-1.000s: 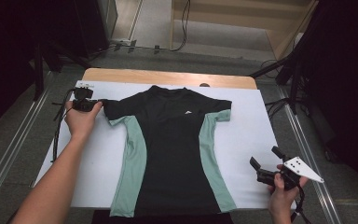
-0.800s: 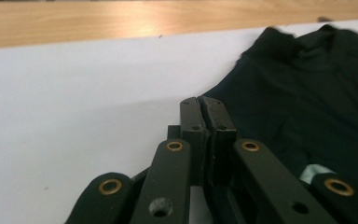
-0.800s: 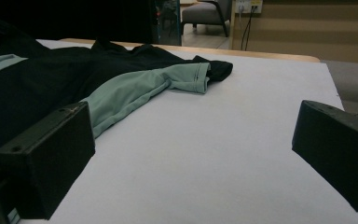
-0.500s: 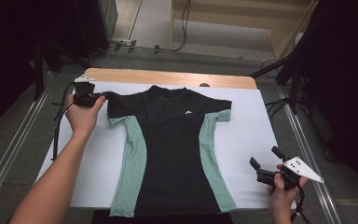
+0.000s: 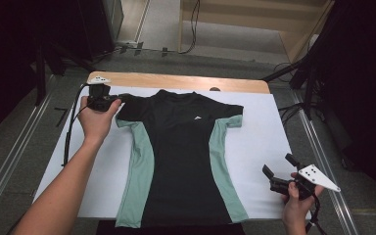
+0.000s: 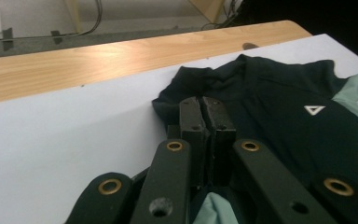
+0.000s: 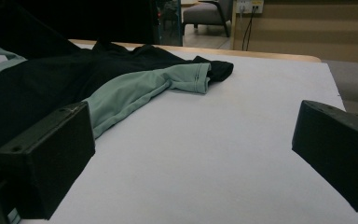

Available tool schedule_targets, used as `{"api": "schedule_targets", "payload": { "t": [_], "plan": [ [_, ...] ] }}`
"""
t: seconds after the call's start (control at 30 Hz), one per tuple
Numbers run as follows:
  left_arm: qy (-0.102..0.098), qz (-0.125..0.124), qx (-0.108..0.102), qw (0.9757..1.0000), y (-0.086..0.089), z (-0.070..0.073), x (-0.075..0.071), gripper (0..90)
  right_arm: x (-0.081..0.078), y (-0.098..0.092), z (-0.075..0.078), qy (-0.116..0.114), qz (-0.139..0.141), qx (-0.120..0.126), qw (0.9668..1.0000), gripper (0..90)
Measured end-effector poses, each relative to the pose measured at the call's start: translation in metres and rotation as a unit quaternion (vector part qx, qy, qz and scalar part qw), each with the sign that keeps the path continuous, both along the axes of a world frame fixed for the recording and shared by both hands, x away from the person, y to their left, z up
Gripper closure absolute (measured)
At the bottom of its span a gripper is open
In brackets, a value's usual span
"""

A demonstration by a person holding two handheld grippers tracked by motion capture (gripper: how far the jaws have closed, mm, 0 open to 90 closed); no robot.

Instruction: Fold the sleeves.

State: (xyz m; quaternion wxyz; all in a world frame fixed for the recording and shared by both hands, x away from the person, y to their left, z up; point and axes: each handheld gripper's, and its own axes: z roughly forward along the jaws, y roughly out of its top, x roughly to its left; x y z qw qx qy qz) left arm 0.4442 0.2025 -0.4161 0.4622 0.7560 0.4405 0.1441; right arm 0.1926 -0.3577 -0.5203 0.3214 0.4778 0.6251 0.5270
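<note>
A black short-sleeved shirt (image 5: 181, 147) with mint-green side panels lies flat, front up, on the white table cover (image 5: 254, 142). My left gripper (image 5: 119, 100) is at the shirt's left sleeve, near the far left corner. Its jaws are pressed together on the dark sleeve cloth (image 6: 177, 91), and the sleeve is raised a little off the cover. In the left gripper view the gripper (image 6: 204, 105) points across the shirt (image 6: 279, 116) toward its small white logo. My right gripper (image 5: 280, 166) hovers open over bare cover at the near right. Nothing lies between its jaws (image 7: 193, 140). The right sleeve (image 7: 186, 77) lies ahead of it.
A strip of wooden tabletop (image 5: 176, 81) runs along the far edge beyond the white cover. Metal rails (image 5: 323, 161) flank the table on both sides. Cables (image 5: 193, 24) trail on the floor behind.
My left hand has lifted and shifted slightly right with the sleeve in its jaws, drawing the sleeve up. The right hand has not moved.
</note>
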Motion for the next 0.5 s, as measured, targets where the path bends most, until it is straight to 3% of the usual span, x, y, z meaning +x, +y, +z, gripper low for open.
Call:
{"api": "schedule_targets", "payload": {
  "t": [0.5],
  "plan": [
    [-0.013,-0.050,-0.007,0.9987,-0.046,0.010,-0.011,87.9,0.000,0.001,0.000,0.001,0.003,-0.002,1.0000,0.0]
  ]
}}
